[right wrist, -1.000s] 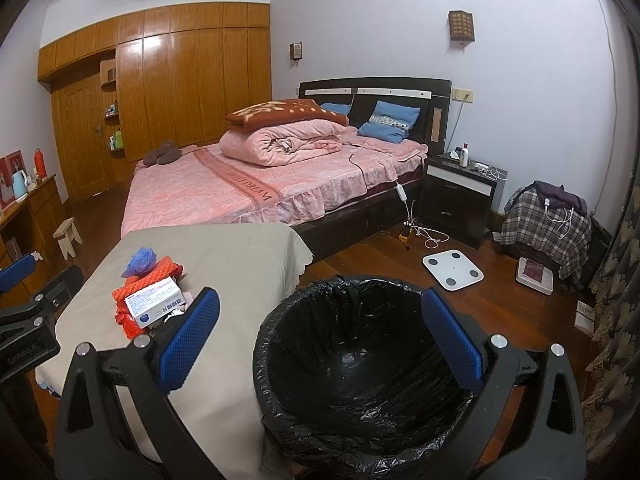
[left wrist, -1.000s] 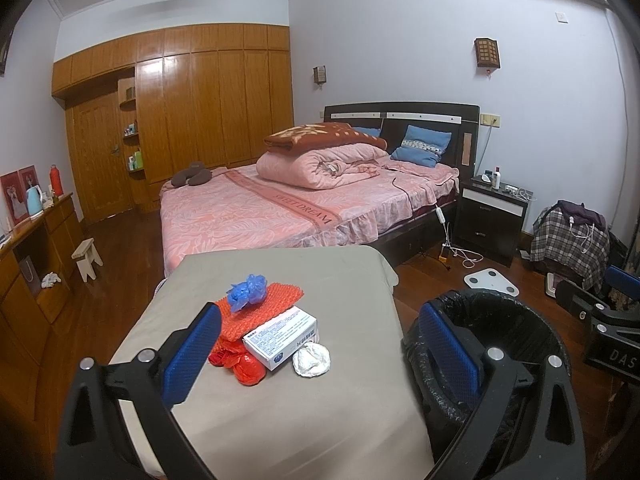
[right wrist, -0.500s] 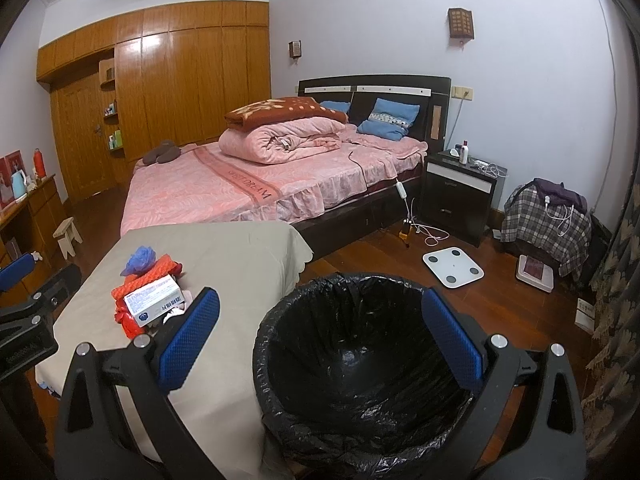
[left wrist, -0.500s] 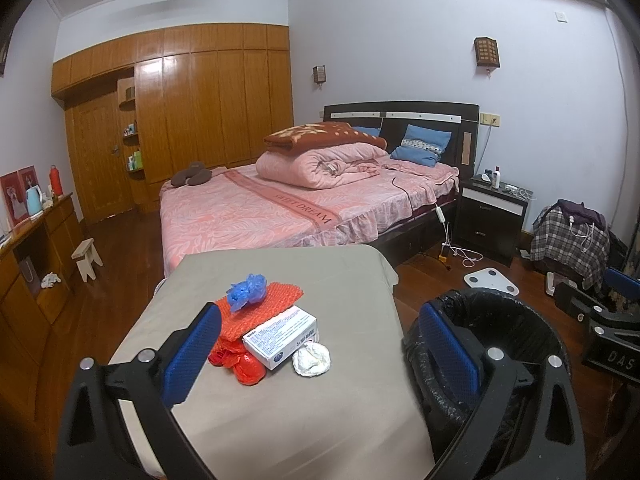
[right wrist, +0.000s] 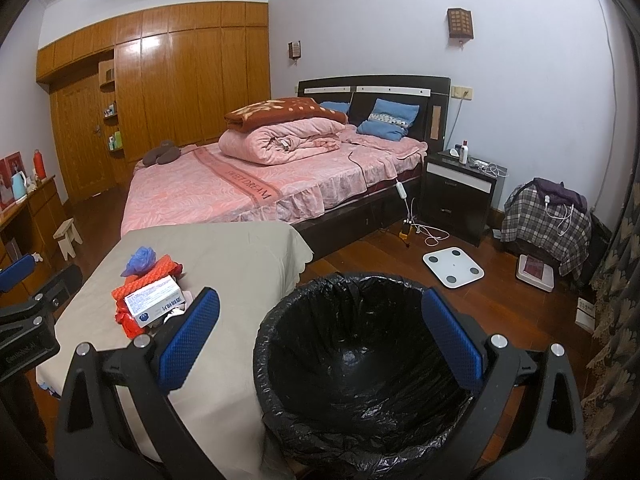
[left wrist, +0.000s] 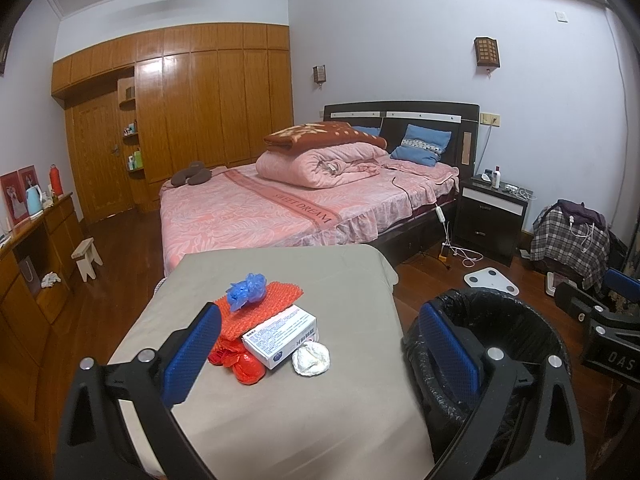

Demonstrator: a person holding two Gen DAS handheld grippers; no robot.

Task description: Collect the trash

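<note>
Barely started; black-lined trash bin (right wrist: 360, 360) looks empty at 6 o'clock, trash pile (left wrist: 264, 328) untouched on table (left wrist: 300, 420) at 9; left gripper (left wrist: 320, 344) and right gripper (right wrist: 320, 332) both gaping wide, holding zilch.

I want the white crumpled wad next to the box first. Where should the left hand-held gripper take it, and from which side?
Grip the crumpled white wad across its middle, coming down from above and from its right, table-edge side. It lies low and loose on the grey tablecloth, with the white box close against its left, so only its near and right sides look free. The left hand-held gripper is open.
</note>
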